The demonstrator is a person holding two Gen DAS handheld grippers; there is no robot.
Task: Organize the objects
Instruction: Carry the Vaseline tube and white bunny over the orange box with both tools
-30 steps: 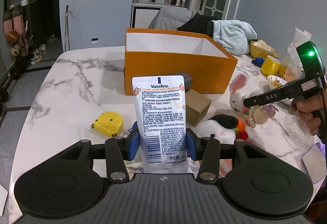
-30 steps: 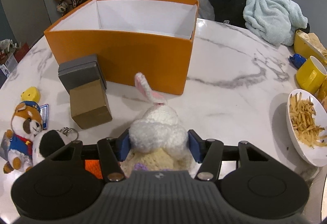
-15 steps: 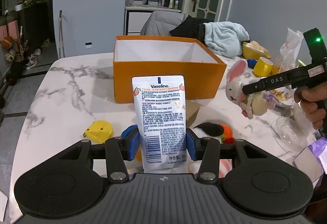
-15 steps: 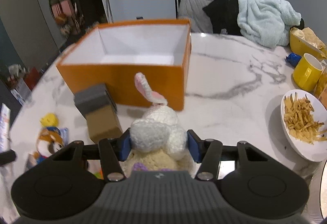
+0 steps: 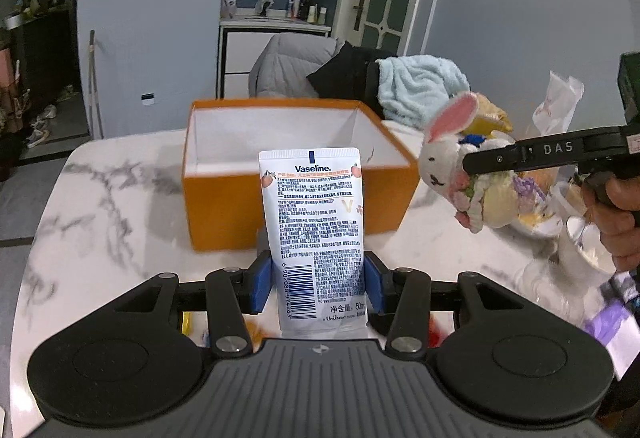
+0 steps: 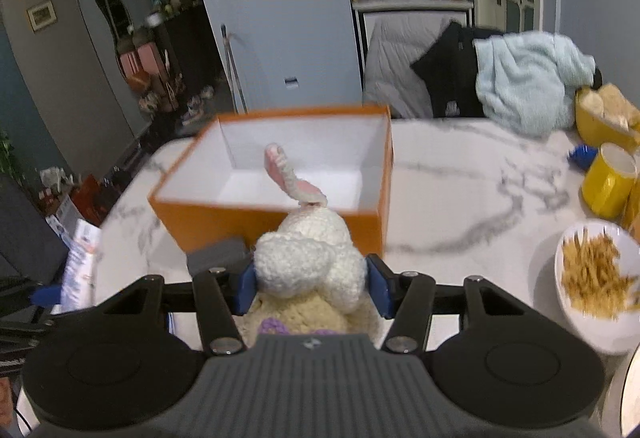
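Vaseline tube (image 5: 314, 238) stands upright in my left claw (image 5: 316, 280), clamped between the blue pads (image 5: 259, 286), with its printed back toward the lens and the orange box (image 5: 296, 206) behind it on the marble counter (image 5: 100, 206). From this side I also see my right claw (image 5: 472, 168) from outside, held up in the air to the right of the box, its black fingers squeezing the bunny (image 5: 464, 166) across the neck; the toy's face and pink ear show here. The right wrist view gives only the back of the bunny (image 6: 308, 262), pinched between that claw's (image 6: 310, 284) pads, one ear flopping forward over the box (image 6: 276, 210), whose white inside shows plainly from this higher angle. Only this view shows a grey block (image 6: 216, 258) just in front of the box, a yellow mug (image 6: 608, 178) and a white bowl of fries (image 6: 592, 274) at the right. The tube (image 6: 80, 266) appears at its far left edge, blurred, in the left claw (image 6: 44, 294). A pale blue towel (image 5: 420, 94) lies behind the counter.
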